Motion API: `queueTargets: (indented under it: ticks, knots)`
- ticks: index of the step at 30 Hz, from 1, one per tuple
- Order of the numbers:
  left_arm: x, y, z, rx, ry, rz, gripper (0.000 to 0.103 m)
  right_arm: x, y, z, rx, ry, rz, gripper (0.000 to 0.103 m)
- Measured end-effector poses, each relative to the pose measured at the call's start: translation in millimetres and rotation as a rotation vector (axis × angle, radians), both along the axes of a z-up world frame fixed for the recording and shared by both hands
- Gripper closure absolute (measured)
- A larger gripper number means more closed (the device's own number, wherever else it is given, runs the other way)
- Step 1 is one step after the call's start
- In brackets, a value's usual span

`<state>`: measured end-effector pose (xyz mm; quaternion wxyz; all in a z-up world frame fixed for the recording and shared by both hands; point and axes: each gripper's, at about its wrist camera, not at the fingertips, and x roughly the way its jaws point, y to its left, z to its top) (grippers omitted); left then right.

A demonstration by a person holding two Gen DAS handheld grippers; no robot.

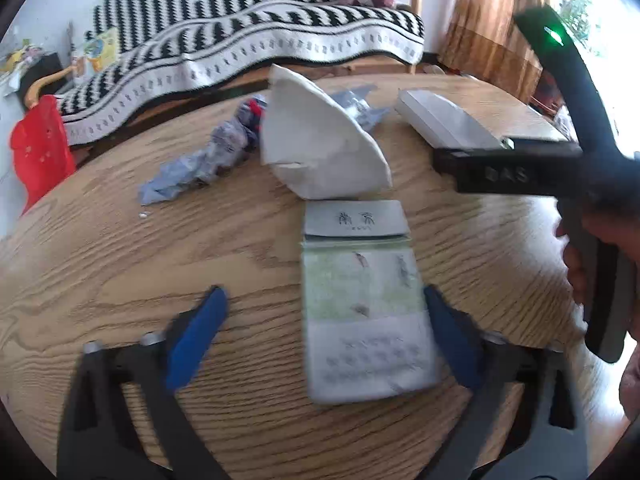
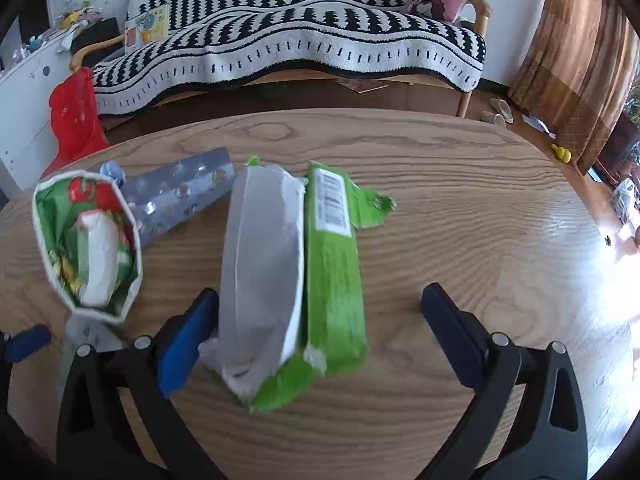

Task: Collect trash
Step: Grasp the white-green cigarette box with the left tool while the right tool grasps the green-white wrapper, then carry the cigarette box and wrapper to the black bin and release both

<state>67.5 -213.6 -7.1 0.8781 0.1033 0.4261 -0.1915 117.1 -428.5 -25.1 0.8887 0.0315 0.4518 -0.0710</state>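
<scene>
A white and green cigarette pack (image 1: 360, 304) lies flat on the round wooden table (image 1: 120, 264), between the blue fingers of my left gripper (image 1: 324, 300). The right finger is at the pack's edge and the left finger (image 1: 200, 328) stands well clear, so the gripper is open. In the right wrist view a torn green wrapper with a grey lining (image 2: 288, 280) lies between the fingers of my right gripper (image 2: 320, 300). Its left finger (image 2: 188, 340) is at the wrapper's side, its right finger stands apart, and it is open.
A tipped white paper cup (image 1: 320, 148), crumpled grey plastic (image 1: 200, 164) and a grey box (image 1: 440, 120) lie farther back. A green and red cup (image 2: 88, 240) with white paper inside and a silver blister pack (image 2: 180, 196) sit left of the wrapper. A striped sofa (image 2: 300, 40) and a red stool (image 2: 76, 116) stand beyond the table.
</scene>
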Motion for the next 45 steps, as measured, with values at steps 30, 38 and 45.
queueTargets:
  ticks: [30,38,45]
  knots:
    - [-226.9,-91.3,99.6,-0.370,0.102,-0.489,0.050,-403.8,-71.4,113.3,0.161,-0.382,-0.321,0.067]
    - [-313.7,-155.2,16.9,-0.243,0.331,-0.605,0.049,-491.9,-109.5,3.6,0.465,-0.094,-0.458,0.066]
    - [-313.3,-169.4,-38.1,-0.091,0.485,-0.626,0.050,-499.2,-106.8,-80.9,0.641,0.039,-0.537,0.066]
